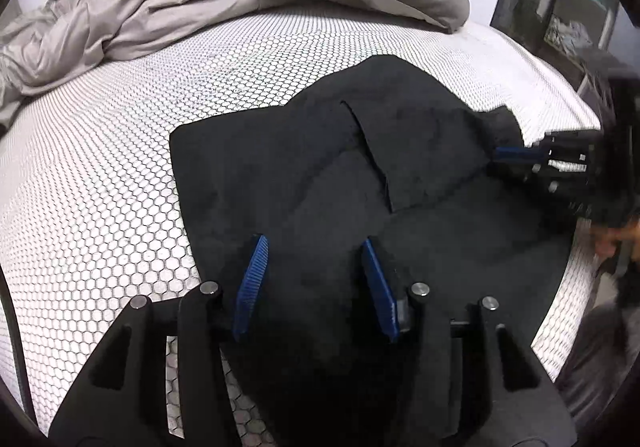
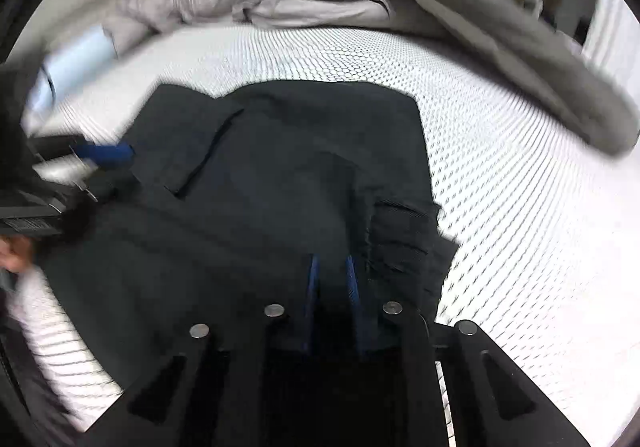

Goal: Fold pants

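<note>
Black pants (image 1: 320,167) lie partly folded on a white mattress with a hexagon pattern (image 1: 120,167), a back pocket facing up. My left gripper (image 1: 314,239) hovers over their near part, its blue pads wide apart with cloth between them but not pinched. My right gripper (image 1: 500,155) bites into the pants' right edge. In the right wrist view, which is blurred, the right gripper (image 2: 331,257) has its pads close together with a fold of the pants (image 2: 300,167) caught between them. The left gripper (image 2: 120,159) shows at the pants' left edge.
A crumpled grey duvet (image 1: 160,7) is heaped along the far side of the mattress (image 2: 520,207) and also shows as the grey duvet (image 2: 480,27). Dark shelves (image 1: 560,7) stand past the far right corner. A person's hand (image 1: 608,239) holds the right gripper.
</note>
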